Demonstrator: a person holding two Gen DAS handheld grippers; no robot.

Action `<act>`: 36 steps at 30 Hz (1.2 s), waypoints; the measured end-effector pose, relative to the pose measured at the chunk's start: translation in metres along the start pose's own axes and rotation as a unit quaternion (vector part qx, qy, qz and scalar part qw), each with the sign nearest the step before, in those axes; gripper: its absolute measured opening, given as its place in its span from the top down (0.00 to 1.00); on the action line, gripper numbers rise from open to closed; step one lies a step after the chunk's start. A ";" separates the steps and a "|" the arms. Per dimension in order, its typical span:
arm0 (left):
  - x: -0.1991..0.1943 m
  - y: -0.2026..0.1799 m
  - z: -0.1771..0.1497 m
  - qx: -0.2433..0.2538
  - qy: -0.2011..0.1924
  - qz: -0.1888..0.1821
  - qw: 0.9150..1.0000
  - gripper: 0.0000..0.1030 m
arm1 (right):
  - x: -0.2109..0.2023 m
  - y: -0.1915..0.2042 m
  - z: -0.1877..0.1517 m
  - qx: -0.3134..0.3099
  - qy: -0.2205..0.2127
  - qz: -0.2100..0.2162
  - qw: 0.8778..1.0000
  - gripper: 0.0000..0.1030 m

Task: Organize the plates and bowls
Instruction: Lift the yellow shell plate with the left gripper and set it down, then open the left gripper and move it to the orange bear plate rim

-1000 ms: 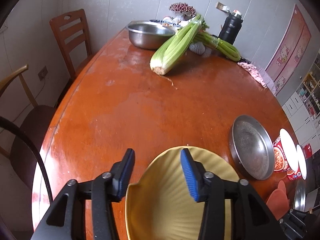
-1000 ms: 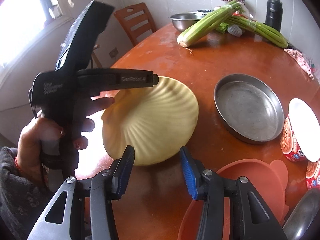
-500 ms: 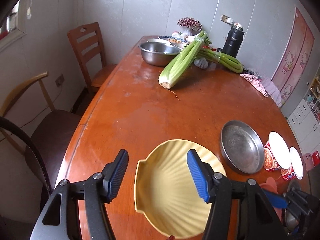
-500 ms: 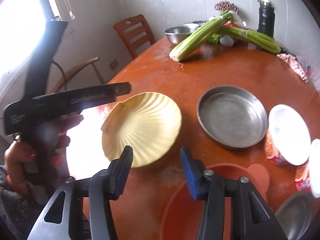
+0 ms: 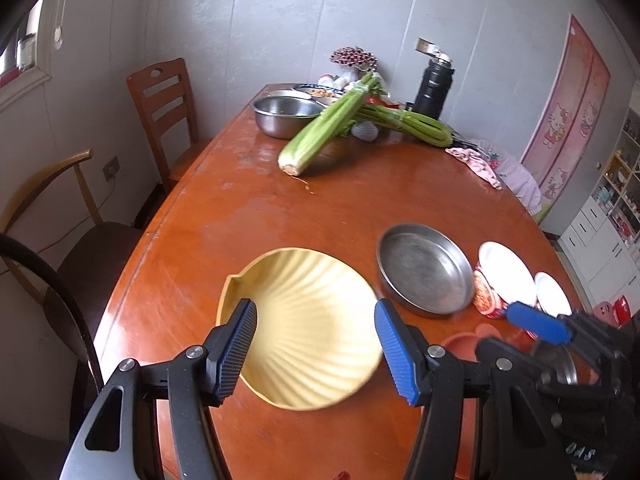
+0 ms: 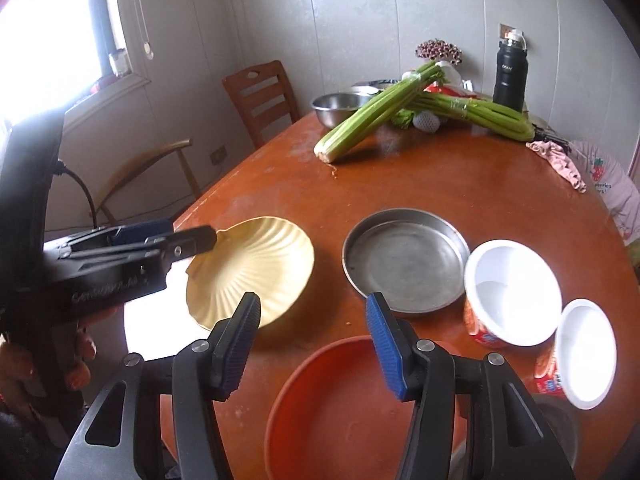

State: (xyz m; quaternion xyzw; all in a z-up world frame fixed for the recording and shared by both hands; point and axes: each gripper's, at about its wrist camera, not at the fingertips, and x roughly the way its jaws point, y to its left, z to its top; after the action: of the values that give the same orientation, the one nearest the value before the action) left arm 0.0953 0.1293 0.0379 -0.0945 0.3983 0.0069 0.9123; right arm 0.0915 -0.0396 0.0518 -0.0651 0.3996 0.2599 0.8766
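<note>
A yellow shell-shaped plate (image 5: 304,320) lies flat on the brown table; it also shows in the right wrist view (image 6: 256,268). My left gripper (image 5: 316,352) is open and empty, hovering above the plate's near side. A shallow steel pan (image 5: 426,268) sits to the plate's right, also in the right wrist view (image 6: 406,258). My right gripper (image 6: 312,346) is open and empty above the far rim of an orange bowl (image 6: 340,408) at the table's near edge. The left gripper shows from the side in the right wrist view (image 6: 160,240).
Two red cups with white lids (image 6: 512,292) stand right of the steel pan. At the far end lie celery bunches (image 5: 324,132), a steel bowl (image 5: 286,114) and a black flask (image 5: 434,86). Two chairs (image 5: 168,112) stand at the table's left side.
Both grippers have pulled back and risen away from the table. The yellow plate, earlier tilted up between the left fingers, now lies flat on the table with the left gripper clear of it.
</note>
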 end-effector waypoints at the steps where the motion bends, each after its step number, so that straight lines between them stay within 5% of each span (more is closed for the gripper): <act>1: -0.001 -0.003 -0.002 0.000 0.001 -0.002 1.000 0.41 | -0.001 -0.003 0.001 0.000 -0.002 -0.001 1.000 0.45; 16: -0.009 -0.048 -0.023 -0.001 0.010 -0.007 1.000 0.41 | -0.036 -0.053 -0.008 -0.015 -0.003 -0.018 1.000 0.44; 36: -0.001 -0.071 -0.072 -0.019 0.069 0.001 0.997 0.41 | -0.008 -0.075 -0.028 -0.058 0.076 0.000 0.995 0.44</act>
State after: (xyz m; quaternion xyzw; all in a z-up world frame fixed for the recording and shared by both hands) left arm 0.0484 0.0465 0.0026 -0.1113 0.4601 0.0085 0.8808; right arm 0.1071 -0.1159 0.0319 -0.1357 0.4493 0.2767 0.8385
